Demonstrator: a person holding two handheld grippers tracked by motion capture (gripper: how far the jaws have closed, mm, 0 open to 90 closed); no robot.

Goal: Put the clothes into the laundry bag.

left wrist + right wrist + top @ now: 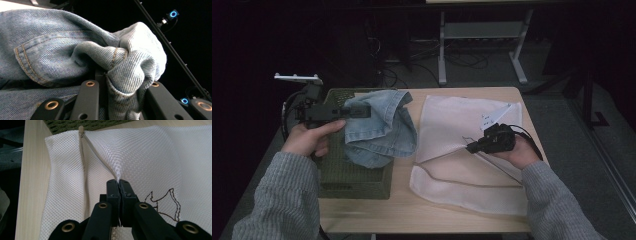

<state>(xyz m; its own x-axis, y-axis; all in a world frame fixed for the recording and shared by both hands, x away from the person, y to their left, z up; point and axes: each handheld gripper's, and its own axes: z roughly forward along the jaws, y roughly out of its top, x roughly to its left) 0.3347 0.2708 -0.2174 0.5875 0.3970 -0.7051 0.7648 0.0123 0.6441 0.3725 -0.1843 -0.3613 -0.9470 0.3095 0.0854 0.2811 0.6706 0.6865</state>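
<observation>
While soft, heavy denim jeans (379, 127) are pinched by the left tongs (357, 111), the right tongs (473, 146) are clamped on the limp mesh bag (452, 125) beside them, at its zipper edge.

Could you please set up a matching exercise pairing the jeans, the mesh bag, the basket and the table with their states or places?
Things:
1. jeans
2. mesh bag
3. basket
4. table

States or places:
A. pale wood, bearing everything else
B. white, its zip edge pinched by the right gripper
C. dark green, at the table's left
D. blue denim, bunched in the left gripper above the basket

Pairs: 1-D, 2-B, 3-C, 4-A
</observation>
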